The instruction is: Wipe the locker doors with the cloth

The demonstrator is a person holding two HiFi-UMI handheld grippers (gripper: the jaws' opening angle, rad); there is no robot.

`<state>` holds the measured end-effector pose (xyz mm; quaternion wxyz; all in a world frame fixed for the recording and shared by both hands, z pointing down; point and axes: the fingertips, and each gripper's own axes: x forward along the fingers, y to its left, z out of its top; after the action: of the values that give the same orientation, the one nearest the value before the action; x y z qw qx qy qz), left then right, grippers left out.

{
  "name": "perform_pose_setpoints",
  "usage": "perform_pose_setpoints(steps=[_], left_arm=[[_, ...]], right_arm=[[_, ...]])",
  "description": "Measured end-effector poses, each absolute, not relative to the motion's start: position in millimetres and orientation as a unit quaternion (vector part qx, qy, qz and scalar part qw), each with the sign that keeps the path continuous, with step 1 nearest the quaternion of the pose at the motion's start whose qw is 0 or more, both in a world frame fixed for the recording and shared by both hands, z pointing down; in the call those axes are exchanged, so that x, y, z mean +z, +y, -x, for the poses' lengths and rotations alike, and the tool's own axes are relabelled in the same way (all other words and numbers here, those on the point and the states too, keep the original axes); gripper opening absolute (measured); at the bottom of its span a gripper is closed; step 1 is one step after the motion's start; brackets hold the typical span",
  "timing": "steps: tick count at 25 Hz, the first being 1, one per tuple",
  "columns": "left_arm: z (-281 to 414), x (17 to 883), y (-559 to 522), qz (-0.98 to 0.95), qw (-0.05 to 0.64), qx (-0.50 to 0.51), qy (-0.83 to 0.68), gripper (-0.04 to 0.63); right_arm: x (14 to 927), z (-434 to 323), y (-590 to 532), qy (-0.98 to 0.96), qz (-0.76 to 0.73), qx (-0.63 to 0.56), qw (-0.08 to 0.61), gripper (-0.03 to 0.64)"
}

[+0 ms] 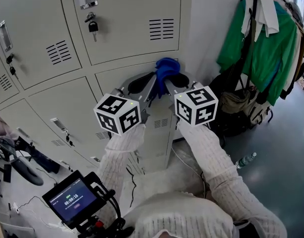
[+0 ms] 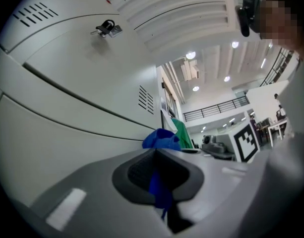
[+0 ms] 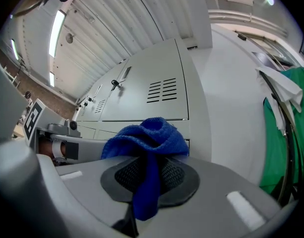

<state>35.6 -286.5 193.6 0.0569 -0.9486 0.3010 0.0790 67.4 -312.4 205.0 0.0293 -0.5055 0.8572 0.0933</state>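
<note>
So the bunched-up blue knit cloth [image 1: 166, 69] is pinched by both tools at once. The grey left gripper [image 2: 159, 171] is closed on a thin strip of it. The matching right gripper [image 3: 148, 175] is clamped on a thicker fold, so only fabric is seen between either pair of dark ribbed pads. In the head view the two grippers are angled into a V, tips meeting at the cloth, with their black-and-white marker cubes side by side nearer the body. The cloth's long axis is lined up with the jaws. The fat wadded end sticks out past the tips and is pointed at the pale beige metal locker doors [image 1: 137, 14], while the narrow tails are draped back down through the jaws toward each camera. The wad is held right at the seam between the upper vented door and the door below it, over by the right edge of the locker bank. Whether it's actually pressed on the metal can't be told, it's just really close. A small black padlock [image 1: 92, 27] is hung on the upper door's latch, up and left of the cloth. Off to the right, green garments [image 1: 263, 48] are hung on a rack, and a clear plastic bottle [image 1: 245, 159] is lying on the shiny grey floor [image 1: 285, 148]. White knit sleeves [image 1: 216, 167] are seen behind the cubes, and a black device with a lit screen [image 1: 71, 200] is mounted low at the left.
</note>
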Motion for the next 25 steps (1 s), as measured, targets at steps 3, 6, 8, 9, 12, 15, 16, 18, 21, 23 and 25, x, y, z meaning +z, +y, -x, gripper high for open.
perform_pose_setpoints(steps=[3, 6, 8, 9, 12, 15, 16, 18, 21, 23, 25], left_arm=[[-35.3, 198.6, -292.8, 0.948, 0.053, 0.075, 0.304, 0.008], [-36.7, 202.3, -294.1, 0.949, 0.047, 0.075, 0.302, 0.008], [-37.9, 205.6, -293.3, 0.95, 0.041, 0.077, 0.299, 0.007], [-38.3, 208.1, -293.2, 0.951, 0.038, 0.075, 0.299, 0.007], [-38.5, 218.2, -294.0, 0.951, 0.029, 0.068, 0.299, 0.007], [-39.4, 235.1, -294.8, 0.953, 0.016, 0.053, 0.299, 0.008], [-39.5, 241.8, -295.1, 0.953, 0.011, 0.046, 0.299, 0.008], [-39.0, 254.0, -295.9, 0.953, 0.001, 0.037, 0.301, 0.006], [-38.0, 271.5, -296.6, 0.953, -0.016, 0.027, 0.301, 0.007], [-38.5, 284.4, -296.3, 0.954, -0.028, 0.016, 0.298, 0.008], [-39.5, 297.4, -295.5, 0.955, -0.041, 0.007, 0.294, 0.008]], right_arm=[[204.4, -67.5, -314.0, 0.858, 0.503, 0.099, 0.033, 0.054], [205.5, -67.5, -313.1, 0.859, 0.501, 0.101, 0.037, 0.054], [209.7, -67.6, -312.2, 0.859, 0.5, 0.099, 0.035, 0.054], [213.1, -67.8, -312.0, 0.86, 0.5, 0.097, 0.034, 0.054], [225.9, -68.2, -312.4, 0.861, 0.5, 0.084, 0.028, 0.054], [239.7, -68.2, -313.2, 0.863, 0.499, 0.072, 0.021, 0.054], [244.4, -68.2, -313.6, 0.864, 0.499, 0.068, 0.018, 0.054], [254.4, -68.5, -314.5, 0.864, 0.499, 0.061, 0.013, 0.054], [273.1, -69.4, -315.7, 0.864, 0.501, 0.045, 0.002, 0.054], [286.5, -69.8, -316.0, 0.864, 0.502, 0.032, -0.005, 0.054], [299.7, -69.6, -316.2, 0.864, 0.503, 0.02, -0.012, 0.054]])
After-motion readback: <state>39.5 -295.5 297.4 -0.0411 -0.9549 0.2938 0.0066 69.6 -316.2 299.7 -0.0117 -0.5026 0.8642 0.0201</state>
